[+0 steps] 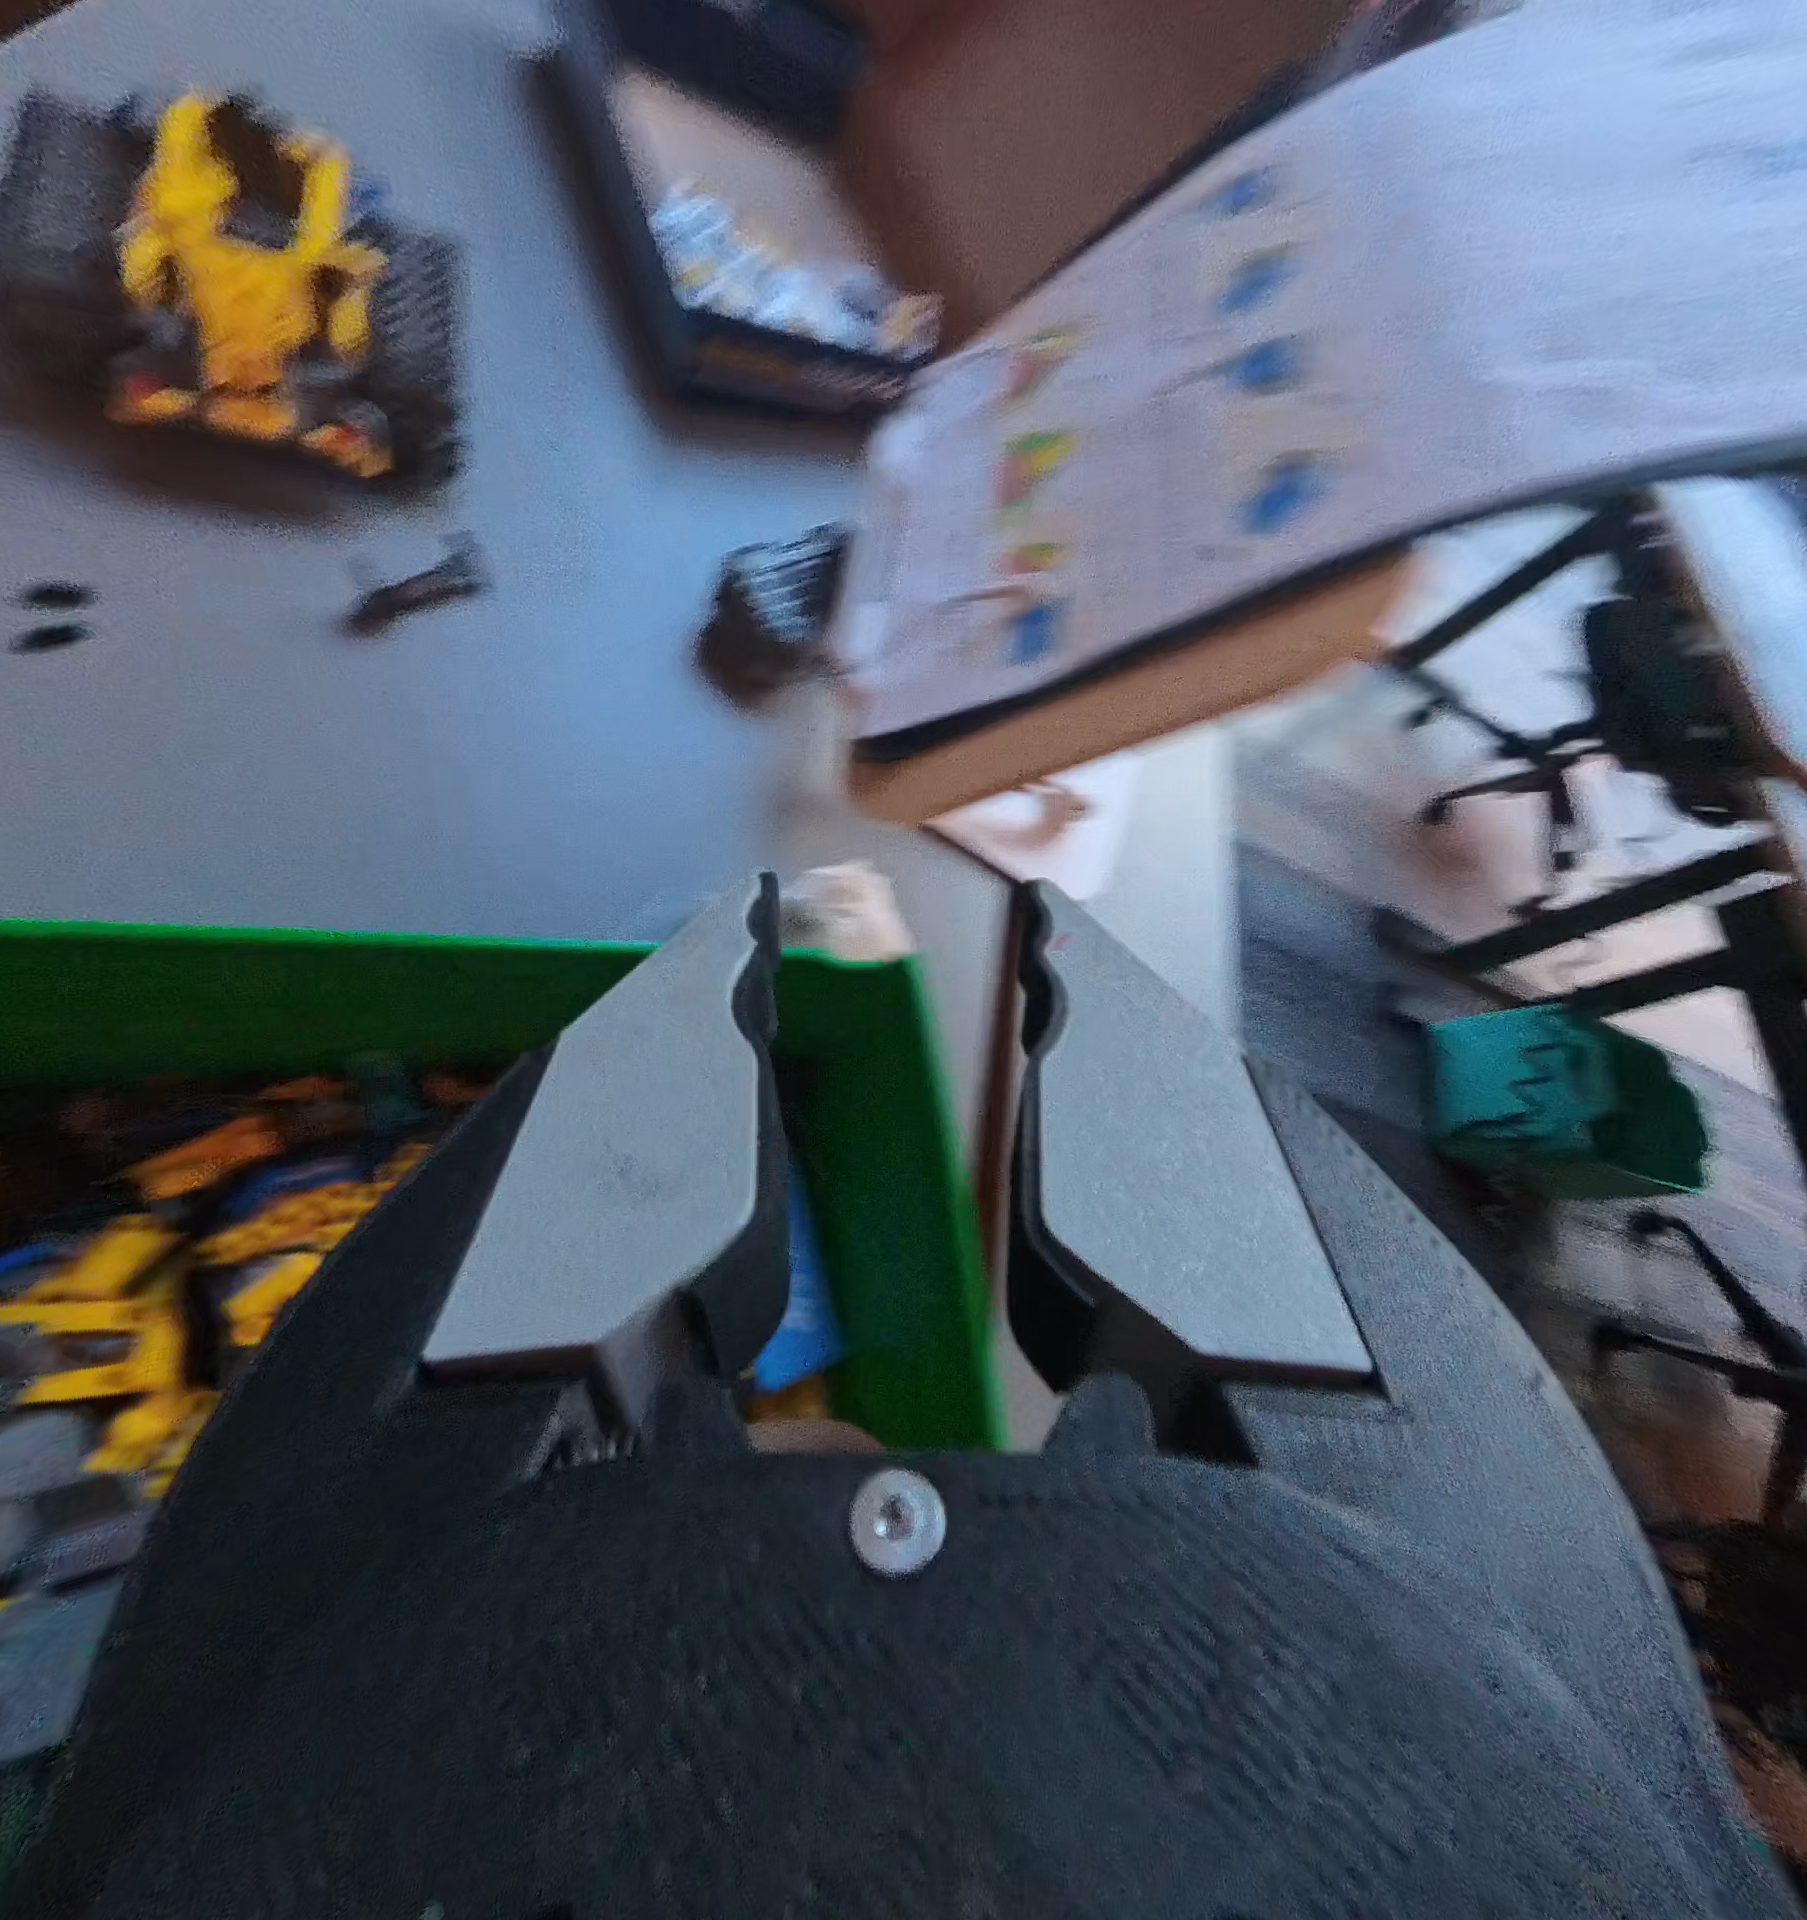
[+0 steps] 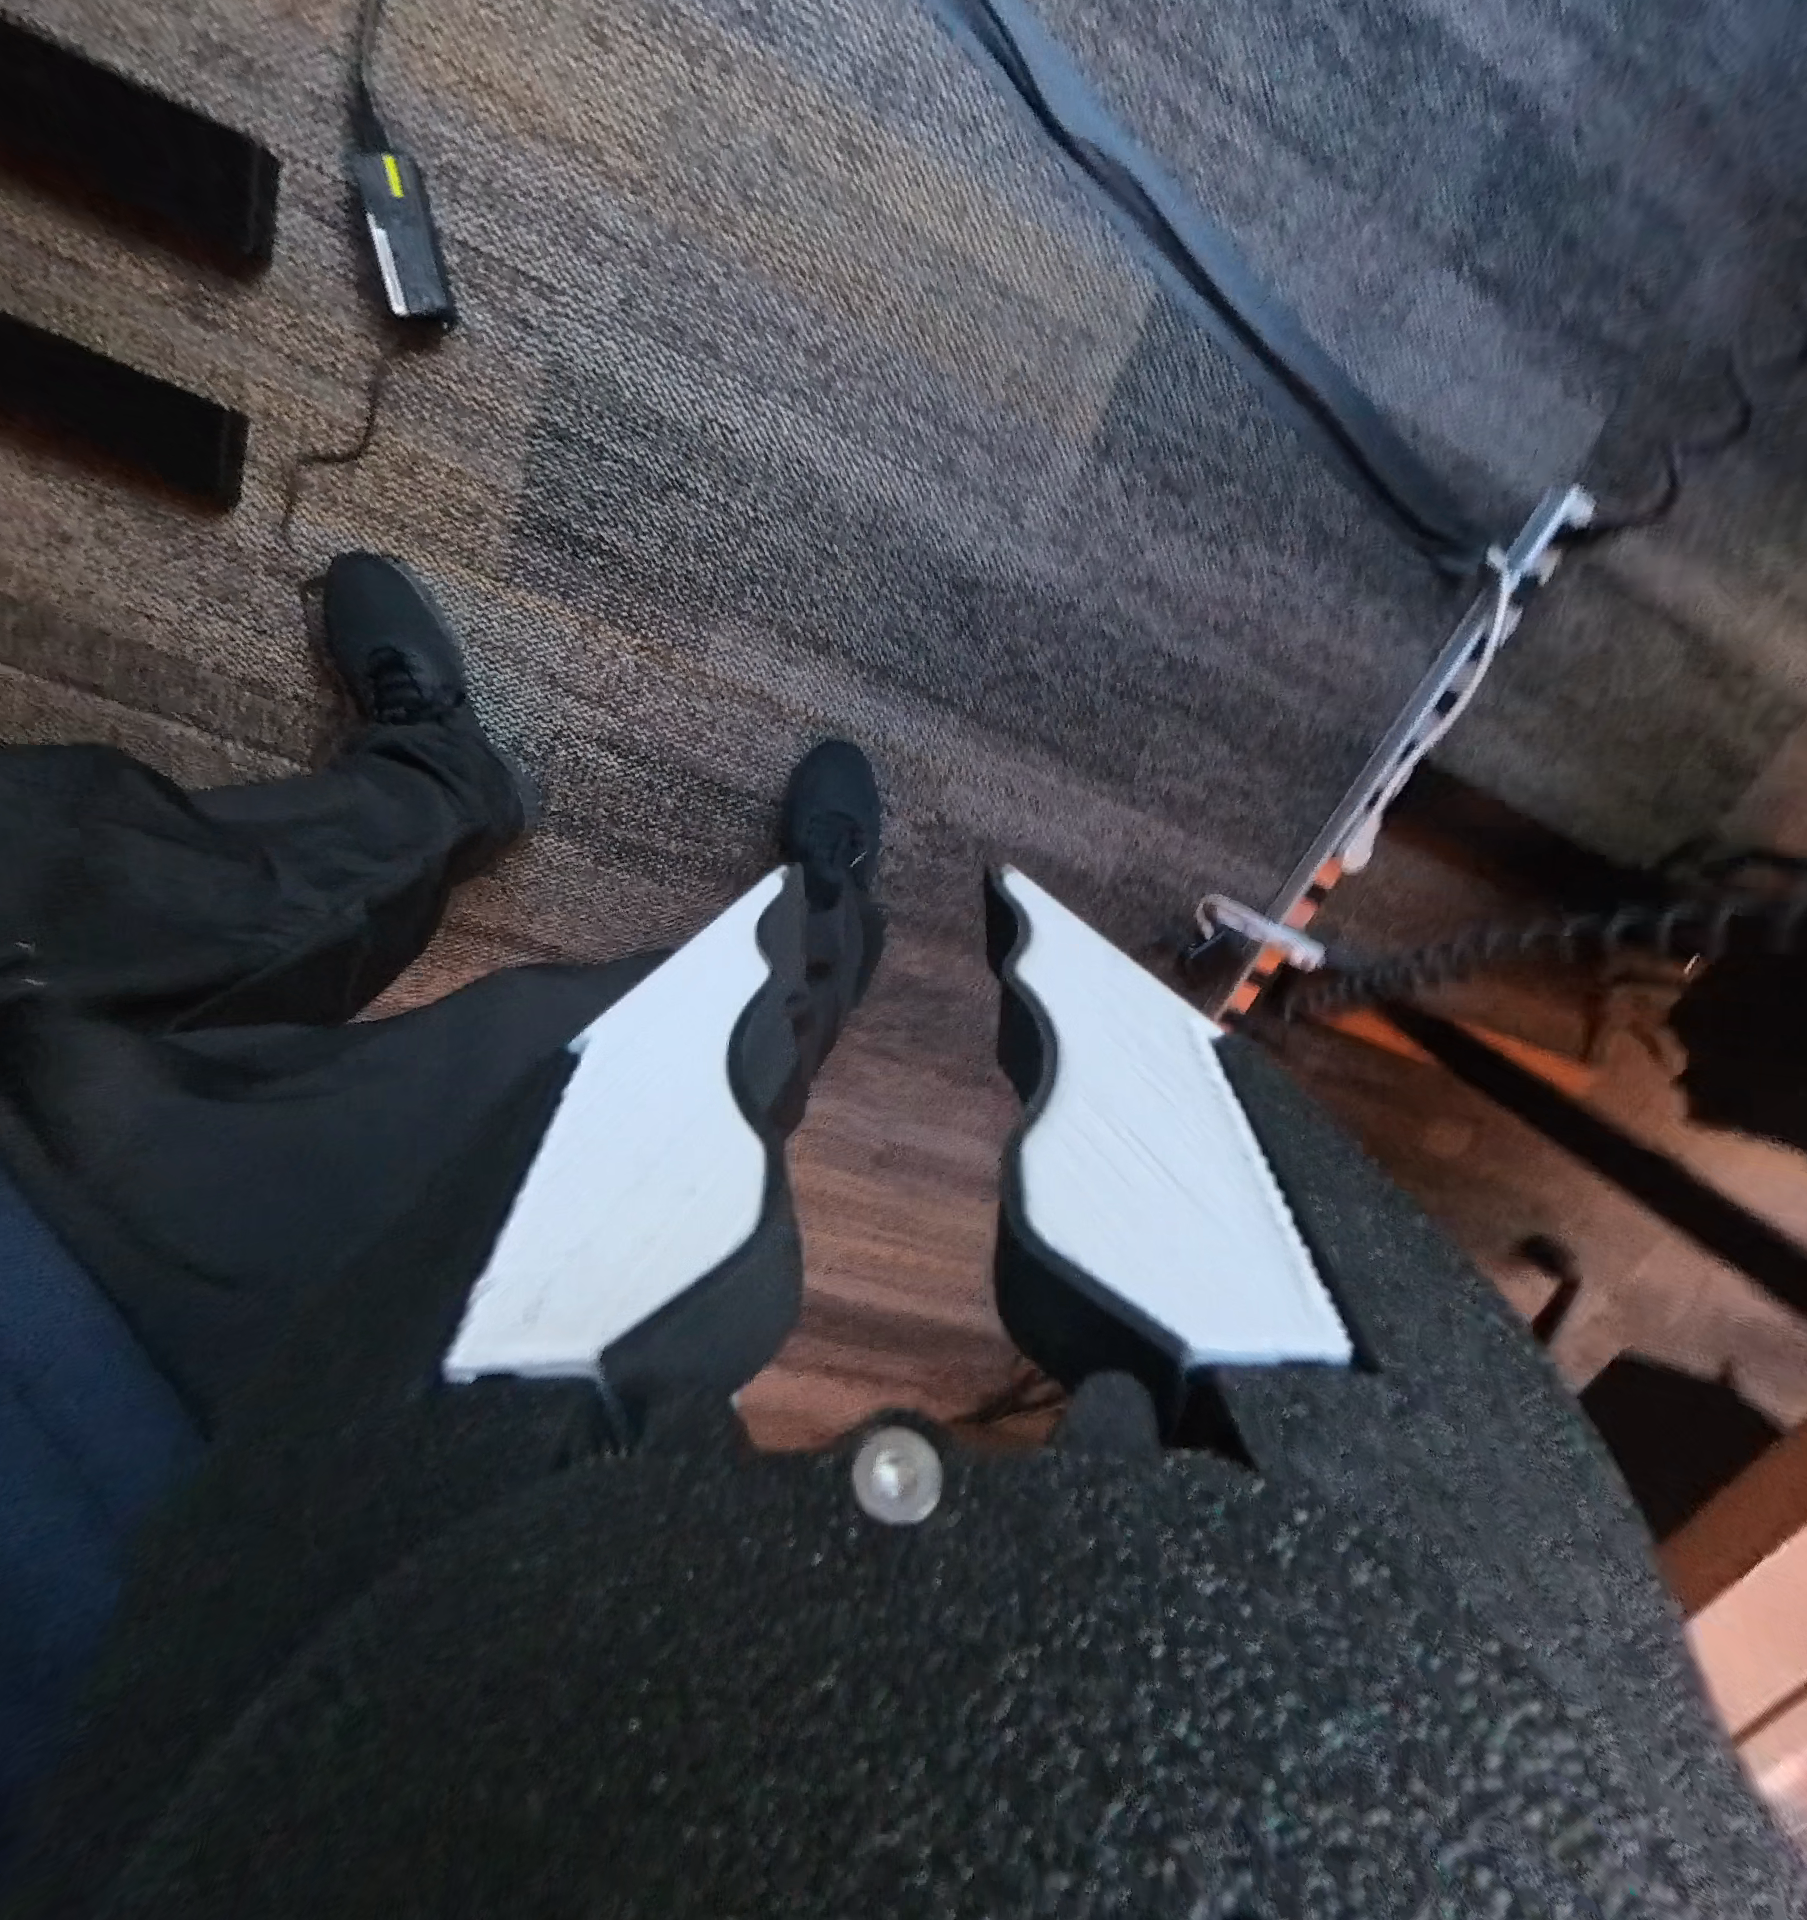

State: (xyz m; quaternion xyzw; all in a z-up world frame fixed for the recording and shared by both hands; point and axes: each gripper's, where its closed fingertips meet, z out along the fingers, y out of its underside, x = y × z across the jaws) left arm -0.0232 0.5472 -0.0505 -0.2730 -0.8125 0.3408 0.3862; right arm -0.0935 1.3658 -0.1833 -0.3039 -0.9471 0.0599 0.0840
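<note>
Speckled carpet (image 2: 878, 416) under right hand-held gripper (image 2: 886, 883), jaws apart, empty; left hand-held gripper (image 1: 894, 896) likewise.

No readable text, numbers or brand marks in either view; both are motion-blurred. Left wrist view: the printed sheet (image 1: 1169, 457) carries coloured picture blocks, any writing smeared beyond reading. The dark box (image 1: 774, 301) on the bench (image 1: 359, 748) and the green box (image 1: 878, 1143) show print that cannot be made out. Right wrist view: the black adapter (image 2: 400, 234) on the carpet (image 2: 878, 416) has a yellow and white label, too small to read.
</note>
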